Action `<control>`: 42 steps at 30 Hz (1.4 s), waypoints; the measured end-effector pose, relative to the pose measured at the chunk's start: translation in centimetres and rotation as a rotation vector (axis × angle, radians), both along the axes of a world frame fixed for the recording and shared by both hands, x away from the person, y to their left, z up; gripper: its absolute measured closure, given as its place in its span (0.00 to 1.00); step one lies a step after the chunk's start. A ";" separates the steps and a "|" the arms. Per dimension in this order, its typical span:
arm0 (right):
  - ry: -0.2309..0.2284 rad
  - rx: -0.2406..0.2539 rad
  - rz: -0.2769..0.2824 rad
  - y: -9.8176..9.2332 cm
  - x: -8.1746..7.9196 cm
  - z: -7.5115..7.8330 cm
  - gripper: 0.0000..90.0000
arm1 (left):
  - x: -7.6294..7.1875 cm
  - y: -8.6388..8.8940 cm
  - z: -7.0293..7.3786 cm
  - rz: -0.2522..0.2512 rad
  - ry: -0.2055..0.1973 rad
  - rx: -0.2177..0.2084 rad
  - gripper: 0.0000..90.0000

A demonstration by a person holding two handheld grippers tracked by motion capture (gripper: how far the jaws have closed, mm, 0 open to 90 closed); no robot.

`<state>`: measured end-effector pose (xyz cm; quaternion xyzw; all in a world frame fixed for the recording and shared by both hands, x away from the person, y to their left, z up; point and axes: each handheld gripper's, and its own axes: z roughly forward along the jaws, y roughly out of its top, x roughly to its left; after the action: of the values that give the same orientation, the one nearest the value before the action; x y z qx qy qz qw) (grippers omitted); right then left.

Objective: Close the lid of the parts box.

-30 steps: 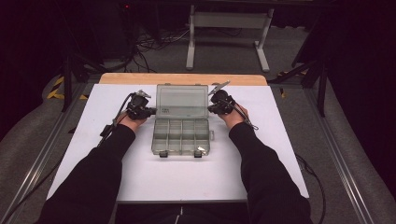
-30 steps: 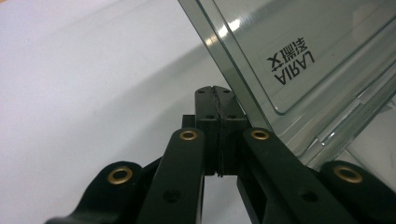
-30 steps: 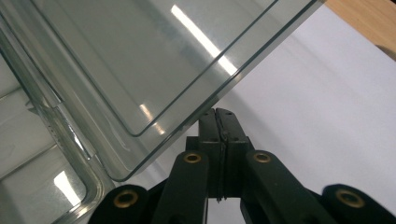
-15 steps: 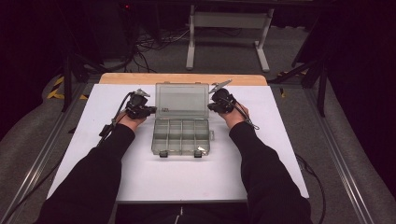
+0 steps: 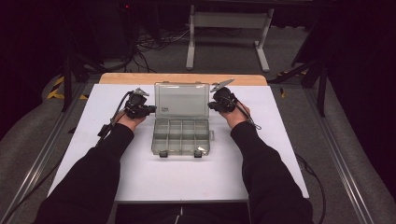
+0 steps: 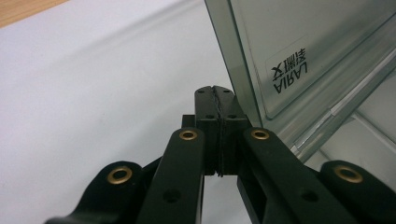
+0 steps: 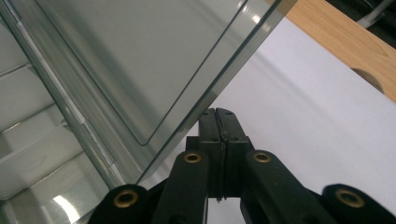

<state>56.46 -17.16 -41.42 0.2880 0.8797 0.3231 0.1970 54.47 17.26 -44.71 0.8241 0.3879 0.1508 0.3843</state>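
Fingers of both grippers, left [image 6: 217, 100] and right [image 7: 218, 122], pressed together empty beside the lid [image 5: 182, 100]; left gripper view reads its label [image 6: 290, 70].

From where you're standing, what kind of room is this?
Probably a lab or recording workspace, not a home: a white-topped table on a metal frame, loose cables across the grey floor behind it, and a clear compartment box set between two hand-held grippers.

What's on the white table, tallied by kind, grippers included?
Clear compartment box, lid open: 1
Black grippers, jaws shut: 2 (left gripper, right gripper)
Total: 3
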 end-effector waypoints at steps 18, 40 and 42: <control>-0.011 0.020 0.031 -0.4 -0.9 1.1 1.00 | -0.6 0.2 0.7 -0.024 -0.015 -0.010 0.99; -0.023 0.058 0.071 -0.8 -2.4 1.9 1.00 | -1.5 0.5 1.4 -0.065 -0.029 0.010 0.98; -0.023 0.061 0.074 -0.8 -2.5 2.0 1.00 | -1.6 0.5 1.5 -0.069 -0.021 0.005 0.98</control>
<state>53.97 -17.98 -39.45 0.2571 0.8772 0.3602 0.1863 52.83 17.71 -43.20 0.8364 0.3548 0.1469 0.3911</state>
